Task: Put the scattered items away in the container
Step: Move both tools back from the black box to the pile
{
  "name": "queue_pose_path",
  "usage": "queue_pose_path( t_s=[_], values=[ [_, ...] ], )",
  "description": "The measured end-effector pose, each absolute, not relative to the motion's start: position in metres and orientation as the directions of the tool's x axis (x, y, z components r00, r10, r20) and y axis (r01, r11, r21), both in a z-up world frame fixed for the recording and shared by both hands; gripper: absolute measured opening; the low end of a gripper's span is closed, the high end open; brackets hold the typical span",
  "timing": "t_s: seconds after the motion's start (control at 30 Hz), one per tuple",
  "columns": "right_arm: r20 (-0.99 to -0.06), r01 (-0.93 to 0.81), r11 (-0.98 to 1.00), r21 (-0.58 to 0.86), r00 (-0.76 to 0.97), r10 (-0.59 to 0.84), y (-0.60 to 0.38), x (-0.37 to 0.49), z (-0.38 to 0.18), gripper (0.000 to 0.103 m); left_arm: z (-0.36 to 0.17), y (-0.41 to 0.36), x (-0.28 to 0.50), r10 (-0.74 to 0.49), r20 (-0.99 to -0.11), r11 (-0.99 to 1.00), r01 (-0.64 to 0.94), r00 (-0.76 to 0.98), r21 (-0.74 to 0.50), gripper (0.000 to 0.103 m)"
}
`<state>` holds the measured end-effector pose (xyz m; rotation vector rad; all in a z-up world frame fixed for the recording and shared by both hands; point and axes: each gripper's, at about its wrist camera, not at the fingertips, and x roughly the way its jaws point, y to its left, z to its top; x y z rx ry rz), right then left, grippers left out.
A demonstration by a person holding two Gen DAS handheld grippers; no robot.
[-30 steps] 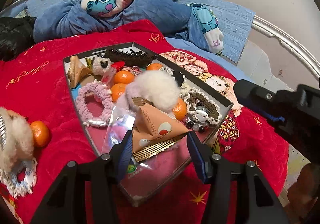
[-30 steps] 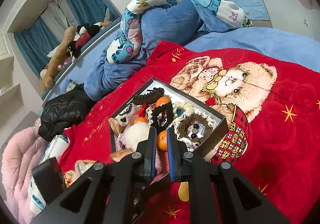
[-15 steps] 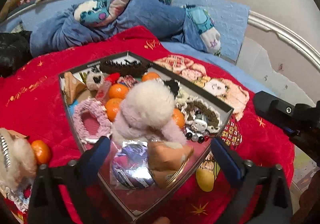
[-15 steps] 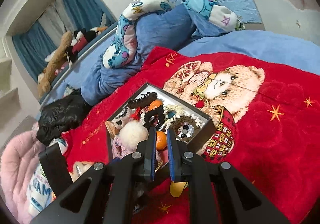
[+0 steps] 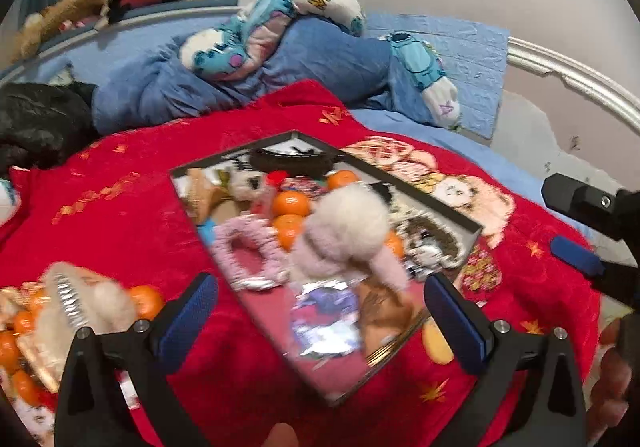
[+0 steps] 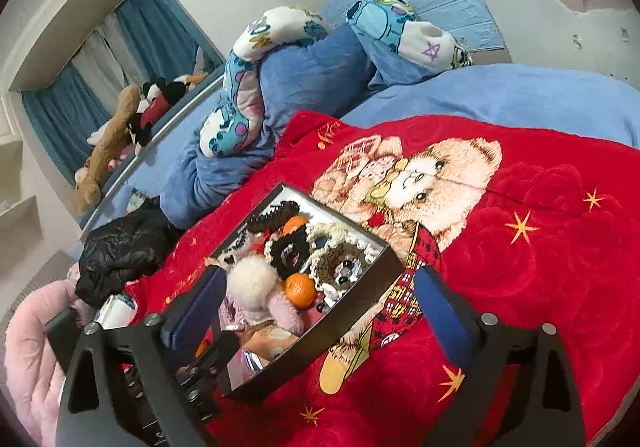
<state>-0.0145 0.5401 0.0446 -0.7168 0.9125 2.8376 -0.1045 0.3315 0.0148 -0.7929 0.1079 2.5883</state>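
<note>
Dark container seemingly beyond open jaws

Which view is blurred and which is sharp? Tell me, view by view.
Left wrist view: motion blur smears the box and its contents, worst on the snack packets near the lens. Right wrist view: sharp, the box crisp; fisheye bends both, dark corners.
</note>
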Motion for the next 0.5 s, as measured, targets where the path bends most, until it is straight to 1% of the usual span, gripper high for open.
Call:
queue_pose_path(
  t_s=[0.07, 0.1, 0.23, 0.27, 0.43, 0.5],
  values=[
    [-0.464, -0.214, -0.829, 0.517, -0.884, -0.061, 0.534, -0.017, 0.045, 0.103, 0.016, 0.318, -0.094, 0.342, -0.536, -0.919, -0.394, -0.772, -0.019, 0.103],
    [-0.464, -0.212, -0.830, 0.516, -0.884, -0.063, 0.529, -0.019, 0.046, 0.103, 0.016, 0.311, -0.091, 0.337, -0.531, -0.923, -0.384, -0.777, -0.023, 0.103],
    [-0.470, -0.196, -0.826, 0.529, -0.878, -0.092, 0.506, -0.027, 0.047, 0.103, 0.020, 0.263, -0.083, 0.342, -0.506, -0.937, -0.328, -0.792, -0.119, 0.103],
    [-0.483, -0.198, -0.832, 0.518, -0.871, -0.094, 0.498, -0.031, 0.047, 0.103, 0.020, 0.253, -0.082, 0.334, -0.505, -0.941, -0.316, -0.796, -0.125, 0.103],
    [-0.519, -0.149, -0.870, 0.470, -0.844, -0.136, 0.452, -0.046, 0.044, 0.103, 0.034, 0.195, -0.068, 0.249, -0.463, -0.968, -0.227, -0.851, -0.104, 0.103],
    [-0.523, -0.116, -0.880, 0.461, -0.836, -0.165, 0.433, -0.052, 0.043, 0.103, 0.037, 0.176, -0.063, 0.212, -0.459, -0.977, -0.196, -0.863, -0.084, 0.103]
  ],
)
